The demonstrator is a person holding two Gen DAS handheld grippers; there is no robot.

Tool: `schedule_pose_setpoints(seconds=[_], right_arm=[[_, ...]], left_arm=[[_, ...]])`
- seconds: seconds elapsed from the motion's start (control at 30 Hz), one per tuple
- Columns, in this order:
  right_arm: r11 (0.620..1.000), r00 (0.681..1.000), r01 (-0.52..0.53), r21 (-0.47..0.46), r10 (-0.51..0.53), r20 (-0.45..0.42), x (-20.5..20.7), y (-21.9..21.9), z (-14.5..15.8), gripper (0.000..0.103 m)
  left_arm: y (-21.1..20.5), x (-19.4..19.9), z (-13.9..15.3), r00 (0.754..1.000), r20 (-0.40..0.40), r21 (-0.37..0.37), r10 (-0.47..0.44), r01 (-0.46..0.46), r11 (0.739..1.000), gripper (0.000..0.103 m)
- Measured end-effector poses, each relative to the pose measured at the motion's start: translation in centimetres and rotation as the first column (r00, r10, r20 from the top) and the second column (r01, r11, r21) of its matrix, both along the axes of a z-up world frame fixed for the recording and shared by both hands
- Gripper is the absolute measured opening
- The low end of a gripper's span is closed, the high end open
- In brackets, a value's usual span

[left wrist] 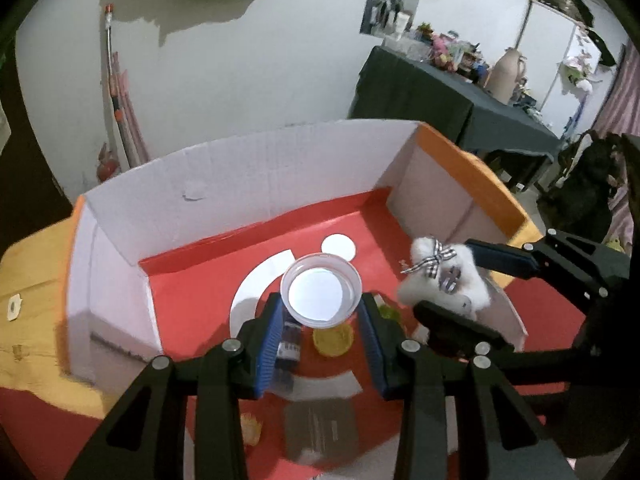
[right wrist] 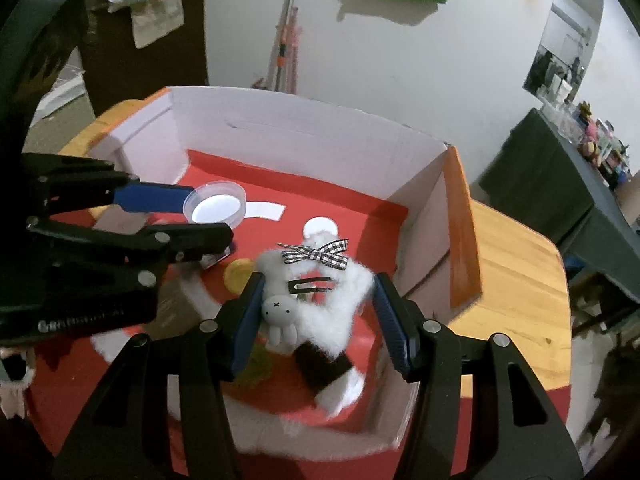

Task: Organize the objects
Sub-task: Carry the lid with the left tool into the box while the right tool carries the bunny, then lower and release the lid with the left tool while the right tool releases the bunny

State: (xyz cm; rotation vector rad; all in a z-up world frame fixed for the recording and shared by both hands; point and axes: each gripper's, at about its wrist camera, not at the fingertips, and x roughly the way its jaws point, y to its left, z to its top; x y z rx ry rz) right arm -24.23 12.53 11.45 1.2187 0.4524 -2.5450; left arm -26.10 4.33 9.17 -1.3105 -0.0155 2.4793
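Note:
My left gripper (left wrist: 322,304) is shut on a clear round plastic dish (left wrist: 321,294), its blue pads pressing the rim on both sides, and holds it above the red floor of a white-walled cardboard box (left wrist: 224,184). My right gripper (right wrist: 319,284) is shut on a white fluffy toy (right wrist: 320,304) that has a checked bow, a metal hair clip and a small white bunny face. From the right wrist view, the left gripper (right wrist: 208,216) and its dish (right wrist: 214,202) are at the left. The left wrist view shows the right gripper (left wrist: 452,280) and the toy (left wrist: 444,280) at the right.
On the box floor below lie a yellow round lid (left wrist: 333,340), a small dark battery-like thing (left wrist: 289,346), a green item (left wrist: 387,313) and a grey card (left wrist: 320,426). Orange flaps (right wrist: 460,240) edge the box. It stands on a wooden table (right wrist: 516,264).

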Motion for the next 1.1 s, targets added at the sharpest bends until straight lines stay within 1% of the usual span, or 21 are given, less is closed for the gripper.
schedule_pose_setpoints(seconds=[0.1,0.3,0.5,0.67,0.77,0.87,1.03,1.1], right_arm=[[1.0,1.0,0.013,0.022,-0.013,0.026,-1.2,-0.4,-0.7,0.052],[0.997,0.998,0.007,0.071,-0.012,0.068,-2.7,-1.2,-1.9,0.052],[0.994,0.995,0.02,0.105,-0.03,0.09,-4.1,-1.8,-2.6,0.052],[0.993,0.992,0.036,0.116,-0.05,0.117,-5.2,-1.8,-3.4,0.052],[0.992,0.989,0.04,0.121,-0.057,0.134,-5.8,-1.9,-3.9,0.052],[0.992,0.985,0.044,0.121,-0.064,0.162,-6.5,-1.9,-4.6,0.052],[0.992,0.977,0.044,0.12,-0.068,0.202,-7.1,-1.7,-5.3,0.052],[0.989,0.976,0.038,0.143,-0.067,0.206,-7.2,-1.8,-5.4,0.052]], left_arm=[[0.2,-1.3,-0.8,1.0,0.02,-0.028,0.018,-0.017,0.999,0.04],[0.0,-3.4,-1.9,0.997,0.073,-0.043,0.039,-0.036,0.998,0.04],[-0.2,-4.8,-2.7,0.993,0.105,-0.052,0.052,-0.047,0.998,0.04],[-0.2,-5.6,-3.2,0.991,0.12,-0.065,0.062,-0.054,0.996,0.04],[-0.3,-6.0,-3.6,0.988,0.142,-0.052,0.065,-0.058,0.997,0.04],[-0.2,-6.3,-4.2,0.985,0.158,-0.064,0.07,-0.061,0.996,0.04],[-0.4,-6.9,-5.4,0.978,0.195,-0.057,0.078,-0.068,0.996,0.04],[-0.3,-7.0,-5.5,0.978,0.193,-0.061,0.077,-0.066,0.996,0.04]])
